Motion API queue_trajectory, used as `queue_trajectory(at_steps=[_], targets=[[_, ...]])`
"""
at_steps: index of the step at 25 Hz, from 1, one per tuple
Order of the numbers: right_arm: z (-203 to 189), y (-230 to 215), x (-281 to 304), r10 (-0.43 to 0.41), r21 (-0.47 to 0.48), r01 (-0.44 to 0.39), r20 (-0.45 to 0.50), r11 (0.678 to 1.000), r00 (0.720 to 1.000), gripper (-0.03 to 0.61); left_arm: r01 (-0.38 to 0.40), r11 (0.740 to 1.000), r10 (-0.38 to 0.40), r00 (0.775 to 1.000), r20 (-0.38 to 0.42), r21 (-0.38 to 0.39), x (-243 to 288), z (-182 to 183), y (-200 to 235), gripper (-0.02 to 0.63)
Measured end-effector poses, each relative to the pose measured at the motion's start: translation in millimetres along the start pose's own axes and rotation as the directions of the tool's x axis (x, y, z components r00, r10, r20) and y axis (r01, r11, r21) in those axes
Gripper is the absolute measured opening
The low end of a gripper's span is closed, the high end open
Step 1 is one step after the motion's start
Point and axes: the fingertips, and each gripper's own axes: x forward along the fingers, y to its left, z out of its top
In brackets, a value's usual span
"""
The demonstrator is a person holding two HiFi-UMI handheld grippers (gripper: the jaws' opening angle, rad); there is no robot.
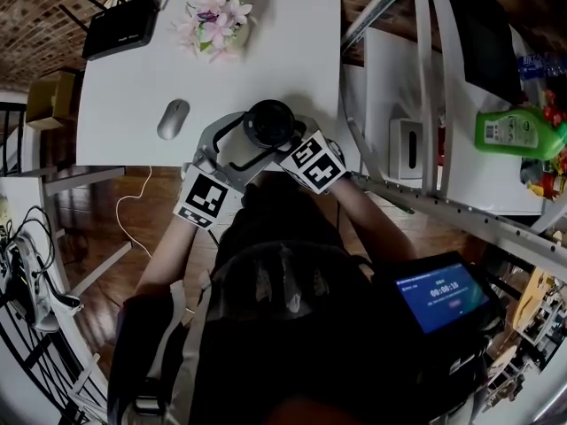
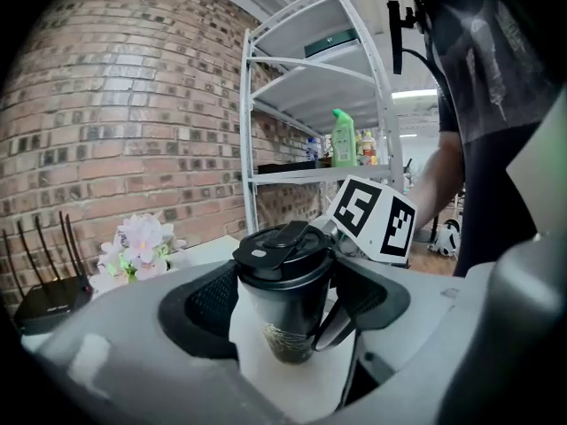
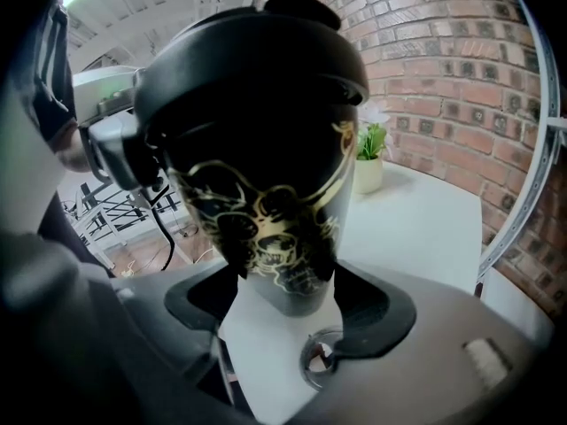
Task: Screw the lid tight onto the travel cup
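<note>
nearest to us in the head view, a small lit screen [image 1: 441, 295] sits by our right arm. ahead of it, our two tools meet at the near edge of the white table [image 1: 266, 51]. the travel cup [image 3: 276, 202], black with gold print, stands upright on the tabletop there, its black lid [image 2: 283, 253] on top.

the right gripper [image 3: 279, 268] pinches the cup's lower body, a dark fingertip pressed to each side. the left gripper [image 2: 285, 301] comes in from the opposite side, and its jaws are closed against the lid's rim, higher up. in the left gripper view, the right tool's marker cube [image 2: 376, 215] shows just behind the cup.

a grey mouse [image 1: 173, 119] lies to the left of the cup, apart from it. at the table's far edge we see a pot of pink flowers [image 1: 215, 16] and a black router [image 1: 120, 25] with antennas. a white shelf rack [image 1: 425, 78] stands to the right of the table, with a green bottle [image 1: 518, 131] on it. a brick wall [image 2: 115, 131] stands behind it all.
</note>
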Motion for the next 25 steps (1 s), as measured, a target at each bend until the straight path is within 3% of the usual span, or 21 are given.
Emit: queue_trajectory(at_steps=[6, 15, 25], targets=[[-1.2, -0.2, 0.0, -0.005, 0.002, 0.005, -0.013, 1.000, 1.000, 0.342, -0.084, 0.996, 0.084, 0.996, 0.009, -0.043, -0.2, 0.2, 0.0, 0.354], [-2.6, 0.8, 1.1, -0.003, 0.018, 0.003, -0.015, 1.000, 1.000, 0.341, 0.018, 0.999, -0.018, 1.000, -0.008, -0.039, -10.6, -5.8, -1.9, 0.357], [-5.1, -0.5, 2.6, -0.023, 0.020, 0.023, -0.025, 1.000, 0.999, 0.337, 0.026, 0.999, -0.026, 0.999, 0.022, 0.037, -1.8, -0.4, 0.1, 0.350]])
